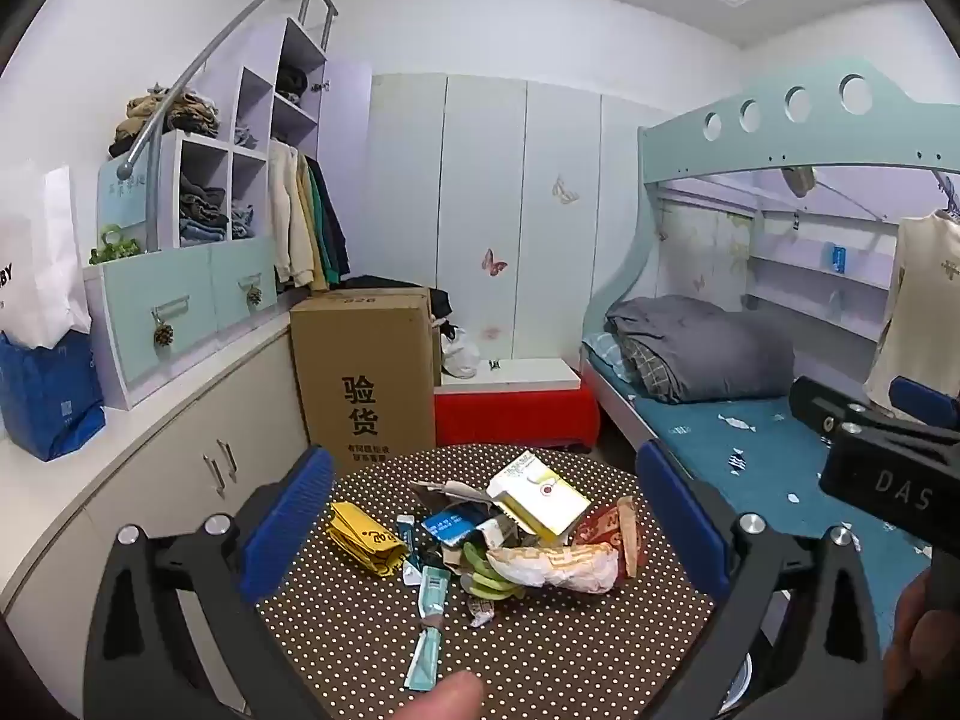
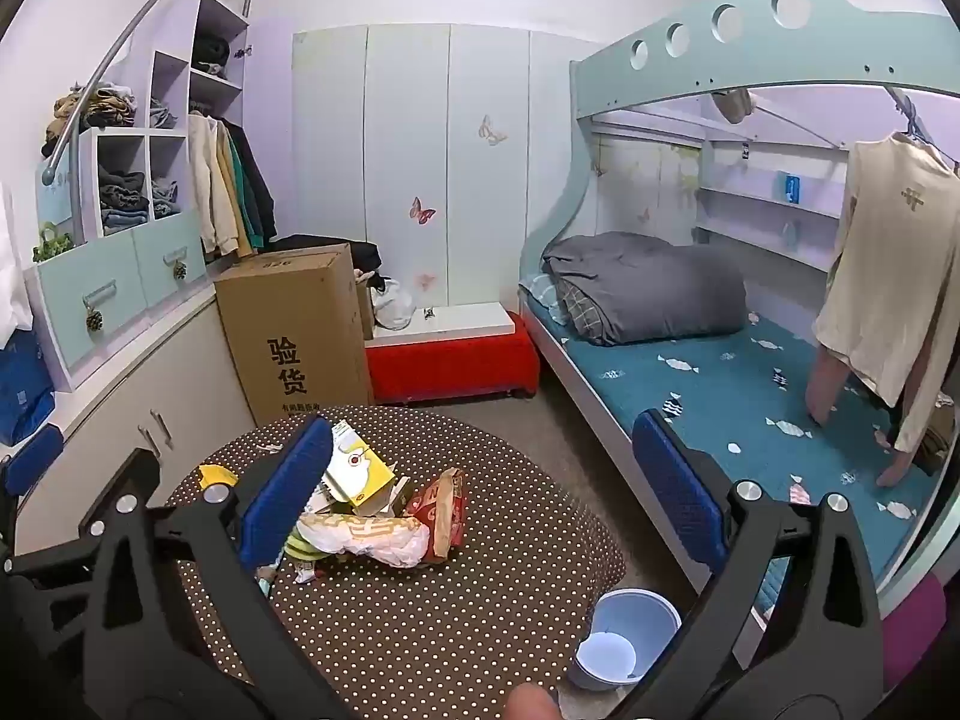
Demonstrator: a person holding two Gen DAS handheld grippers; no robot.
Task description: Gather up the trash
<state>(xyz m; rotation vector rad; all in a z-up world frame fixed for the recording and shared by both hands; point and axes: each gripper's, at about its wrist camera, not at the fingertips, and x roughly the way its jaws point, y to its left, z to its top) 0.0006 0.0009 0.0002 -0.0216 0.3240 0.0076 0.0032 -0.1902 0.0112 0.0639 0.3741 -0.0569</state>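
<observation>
Showing one trash pile (image 1: 498, 534), one round table (image 1: 576, 660), one bucket (image 2: 624, 639)

The right hand-held gripper (image 2: 480, 492), blue pads spread wide and empty, hangs over a brown polka-dot round tabletop (image 2: 420, 630) bearing a heap of crumpled wrappers (image 2: 384, 516); a pale blue plastic bucket (image 2: 624, 636) stands beside it on the floor.

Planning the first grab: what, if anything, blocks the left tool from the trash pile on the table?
Nothing visible does. The left tool is open and empty, short of the trash pile on the dotted table. Only bare tablecloth and a loose teal sachet lie on the near side.
</observation>
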